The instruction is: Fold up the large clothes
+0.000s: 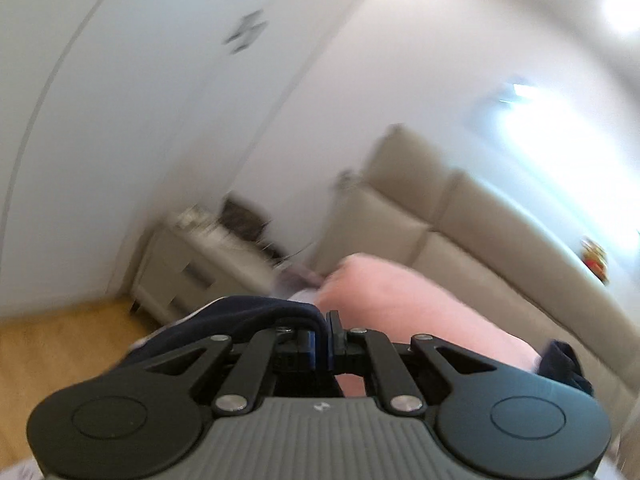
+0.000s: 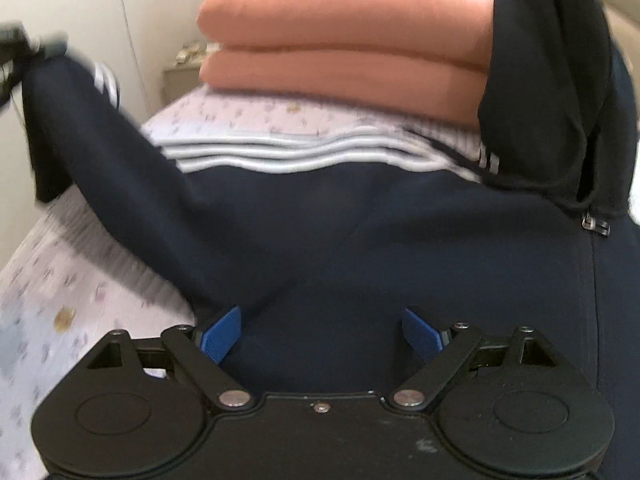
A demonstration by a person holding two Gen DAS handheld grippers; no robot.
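Left tongs [image 1: 320, 334] w/ soft navy hoodie [image 1: 256, 316]

Soft cloth on a printed bedspread

The navy hoodie [image 2: 320, 232] is smooth matt knit; the folded pink blanket [image 2: 344, 48] looks fleecy; gripper pads [image 2: 222, 334] are ribbed blue rubber.

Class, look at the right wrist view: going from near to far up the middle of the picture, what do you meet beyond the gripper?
Right gripper, jaws open → navy garment → white-striped edge of the garment → patterned bedspread → stack of folded pink blankets.
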